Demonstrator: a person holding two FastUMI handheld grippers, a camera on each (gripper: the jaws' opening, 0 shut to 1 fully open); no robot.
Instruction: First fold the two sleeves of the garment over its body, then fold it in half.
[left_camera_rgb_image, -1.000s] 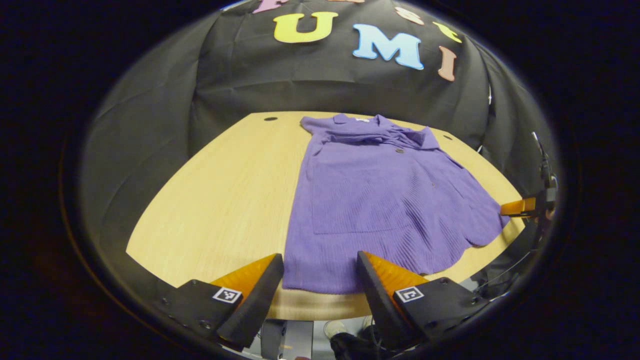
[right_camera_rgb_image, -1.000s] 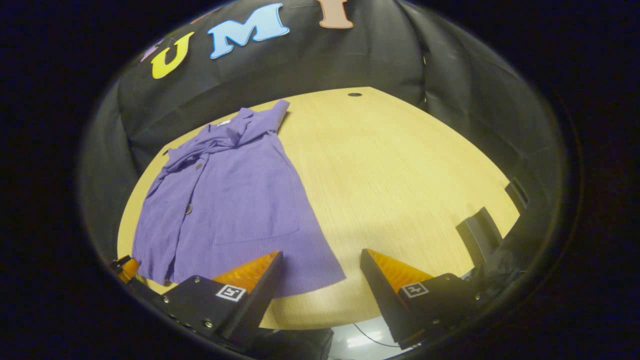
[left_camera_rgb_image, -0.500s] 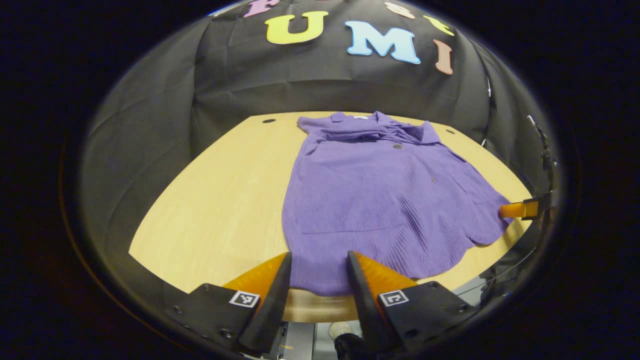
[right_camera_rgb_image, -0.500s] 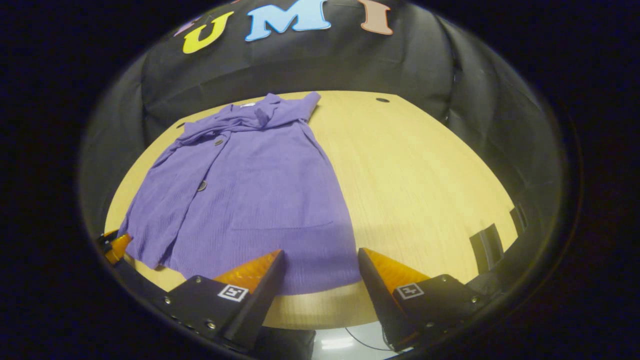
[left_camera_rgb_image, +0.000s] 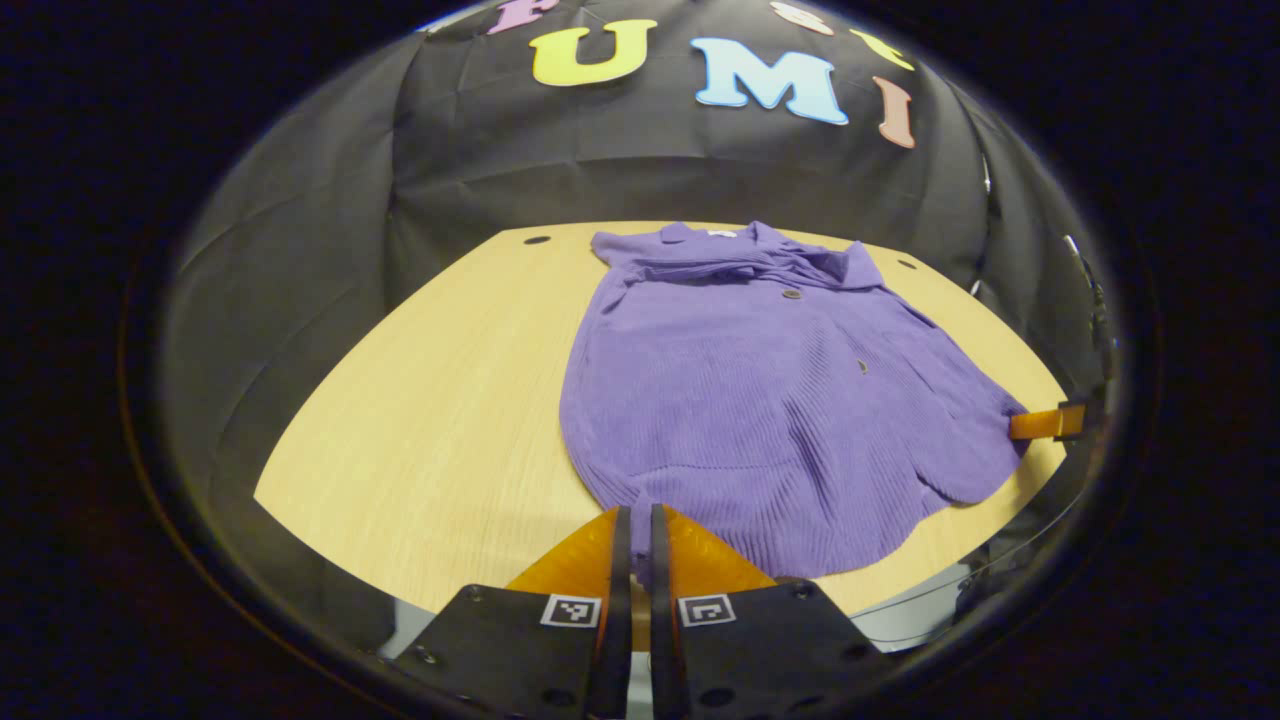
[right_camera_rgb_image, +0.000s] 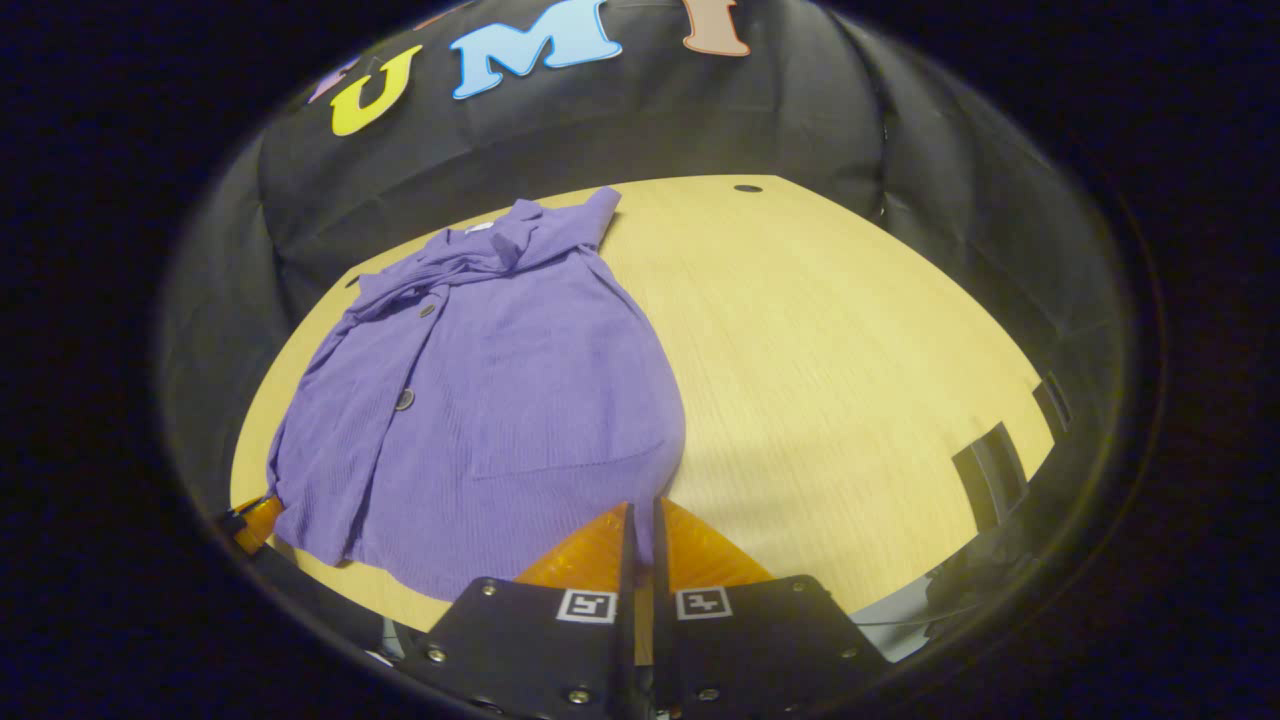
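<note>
A purple ribbed garment (left_camera_rgb_image: 760, 380) with buttons lies flat on the wooden table (left_camera_rgb_image: 440, 400), collar at the far side, both sleeves lying bunched across its chest. My left gripper (left_camera_rgb_image: 635, 525) is shut on the near hem at its left corner, with a strip of fabric pinched between the orange fingers. In the right gripper view the same garment (right_camera_rgb_image: 500, 400) spreads to the left, and my right gripper (right_camera_rgb_image: 640, 520) is shut on the hem's right corner. The right gripper's orange finger (left_camera_rgb_image: 1040, 424) shows at the far right hem; the left gripper's finger (right_camera_rgb_image: 255, 520) shows at the lower left.
The table's near edge runs just under both grippers. Bare wood (right_camera_rgb_image: 850, 330) stretches right of the garment. Small dark holes (left_camera_rgb_image: 537, 240) (right_camera_rgb_image: 747, 188) sit at the table's far corners. A black bracket (right_camera_rgb_image: 990, 470) stands off the table's right edge.
Both grippers went from wide open around the near hem to shut on it. The hem corners have bunched inward and lifted slightly between the fingers.
</note>
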